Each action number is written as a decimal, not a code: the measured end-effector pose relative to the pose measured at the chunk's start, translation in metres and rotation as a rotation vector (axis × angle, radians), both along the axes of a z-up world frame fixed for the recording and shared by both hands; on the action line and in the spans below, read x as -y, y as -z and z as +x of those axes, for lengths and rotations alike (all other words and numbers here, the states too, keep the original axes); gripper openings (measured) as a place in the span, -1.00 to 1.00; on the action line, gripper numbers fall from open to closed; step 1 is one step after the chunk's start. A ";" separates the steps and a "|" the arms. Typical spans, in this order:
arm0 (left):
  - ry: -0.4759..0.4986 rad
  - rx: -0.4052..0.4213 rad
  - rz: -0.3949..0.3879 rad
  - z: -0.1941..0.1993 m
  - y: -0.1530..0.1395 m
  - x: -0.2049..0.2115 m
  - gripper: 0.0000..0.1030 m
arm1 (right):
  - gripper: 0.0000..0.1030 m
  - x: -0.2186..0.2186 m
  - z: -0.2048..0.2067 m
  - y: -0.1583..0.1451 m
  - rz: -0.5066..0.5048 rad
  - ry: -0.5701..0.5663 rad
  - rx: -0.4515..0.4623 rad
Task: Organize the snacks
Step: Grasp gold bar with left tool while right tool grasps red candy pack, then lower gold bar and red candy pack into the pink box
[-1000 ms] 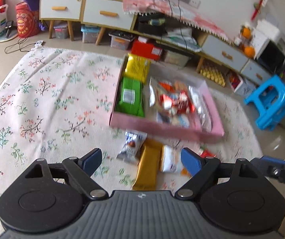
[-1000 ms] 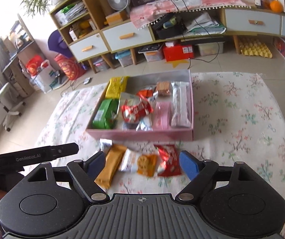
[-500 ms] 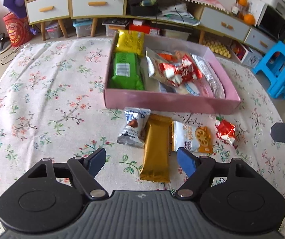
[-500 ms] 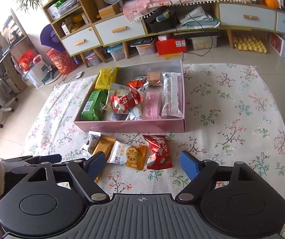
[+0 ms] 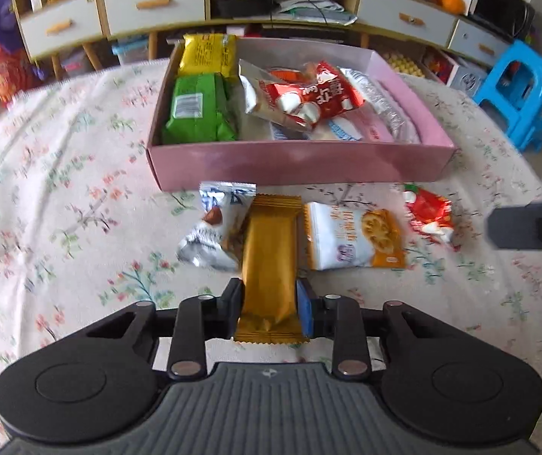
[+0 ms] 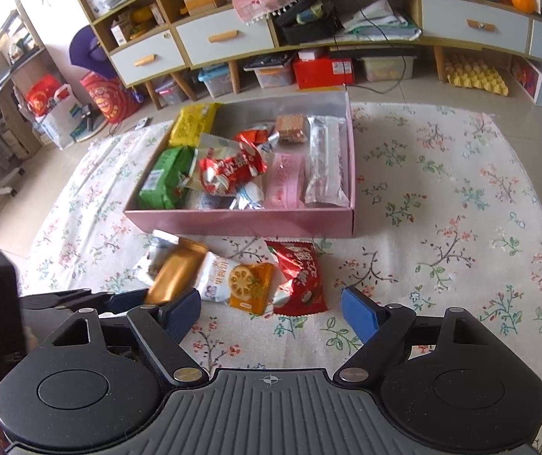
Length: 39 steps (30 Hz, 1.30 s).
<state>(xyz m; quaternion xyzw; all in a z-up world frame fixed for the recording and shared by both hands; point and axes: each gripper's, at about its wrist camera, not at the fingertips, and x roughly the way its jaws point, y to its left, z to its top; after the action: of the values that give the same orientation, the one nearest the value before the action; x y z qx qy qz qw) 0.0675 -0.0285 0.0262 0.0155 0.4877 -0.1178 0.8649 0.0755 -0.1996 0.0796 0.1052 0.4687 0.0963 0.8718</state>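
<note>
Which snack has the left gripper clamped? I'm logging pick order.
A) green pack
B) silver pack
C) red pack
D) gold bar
D: the left gripper is shut on the near end of the gold bar, pads pressing both its sides.

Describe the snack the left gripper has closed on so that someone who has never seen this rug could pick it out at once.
Find the open pink cardboard box on the floral rug; four loose packets lie in a row before its near wall. Second from the left is the long gold foil bar, clamped near its end by the left gripper. It alone is plain gold and narrow; its neighbours are printed silver, white-and-orange and red pouches.
</note>
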 end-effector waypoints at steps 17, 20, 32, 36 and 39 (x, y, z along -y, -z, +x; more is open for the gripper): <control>-0.034 0.019 -0.113 -0.002 -0.030 -0.017 -0.52 | 0.56 0.000 0.024 0.039 -0.037 0.043 0.014; -0.033 0.022 -0.114 -0.001 -0.031 -0.018 -0.52 | 0.50 -0.010 0.027 0.049 -0.060 0.009 0.030; -0.043 0.066 -0.166 0.004 -0.046 -0.029 -0.52 | -0.66 -0.006 0.017 0.016 0.032 0.011 0.043; -0.067 0.090 -0.171 0.010 -0.050 -0.030 -0.52 | -0.65 0.007 0.019 0.012 0.117 0.047 0.030; -0.080 0.097 -0.191 0.020 -0.055 -0.031 -0.52 | -0.65 0.019 0.021 0.008 0.165 0.093 0.031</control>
<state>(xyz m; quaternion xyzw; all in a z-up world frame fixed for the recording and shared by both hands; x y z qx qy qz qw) 0.0874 0.0027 0.0808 -0.0805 0.4319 -0.1283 0.8891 0.0961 -0.2186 0.0719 0.1968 0.4401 0.0956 0.8709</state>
